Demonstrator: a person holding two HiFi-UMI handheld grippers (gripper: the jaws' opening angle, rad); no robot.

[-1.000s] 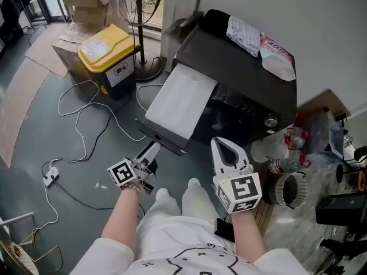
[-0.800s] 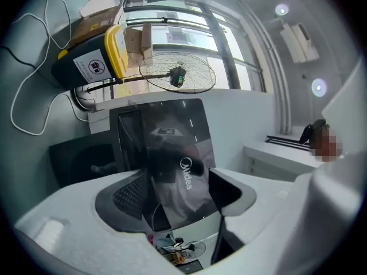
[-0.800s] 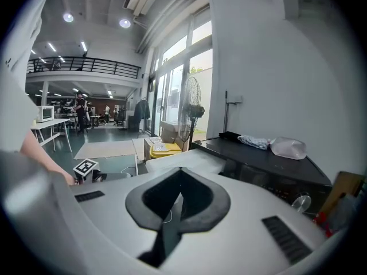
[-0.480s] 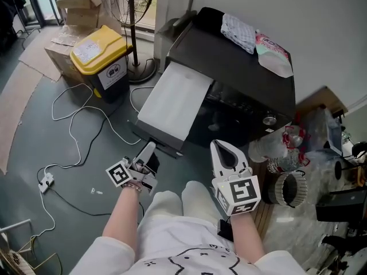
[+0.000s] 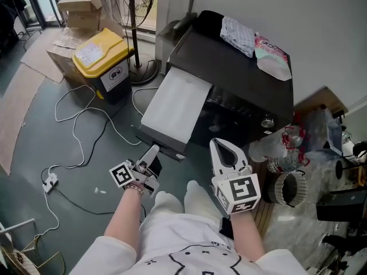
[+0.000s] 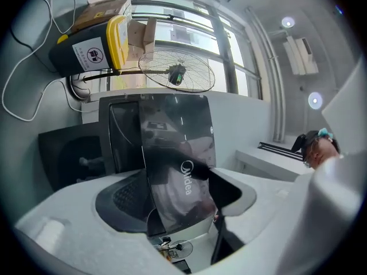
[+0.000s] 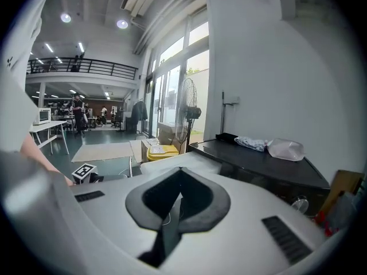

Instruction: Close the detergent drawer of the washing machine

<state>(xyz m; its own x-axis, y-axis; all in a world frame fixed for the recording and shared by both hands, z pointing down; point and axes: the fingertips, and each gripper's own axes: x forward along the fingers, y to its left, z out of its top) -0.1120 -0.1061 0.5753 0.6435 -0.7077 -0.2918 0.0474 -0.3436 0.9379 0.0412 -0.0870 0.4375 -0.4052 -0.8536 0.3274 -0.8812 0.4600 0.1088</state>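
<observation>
Drawer point(image 5: 175, 105), which I take to be the pale, glossy slab jutting from the left part of the washer's point(image 5: 235, 73) front toward the person, though I cannot be sure of it, stands fully out. So none of the closing is done yet. The person is low down in front of the washer, knees just short of it, which puts both tools near the slab's level. The left gripper point(image 5: 152, 152) hangs off the slab's outer end, near it but not touching, with its nose pointed at it. Its own view looks at a dark shiny panel marked Midea, probably that same slab, framed in the wide gap between the jaws, which stand apart with nothing in them. To my eye that aim is a line-up for a push, since shoving the end back toward the washer needs no grip. The right gripper point(image 5: 215, 144) is held before the washer's front, right of the slab, with its jaws pressed tip to tip and empty; it seems parked out of the way. On top of the washer lie a cloth point(image 5: 239, 34) and a bag point(image 5: 270, 53), well clear of the slab's path. A yellow bin point(image 5: 102, 53) stands off to the washer's left.
</observation>
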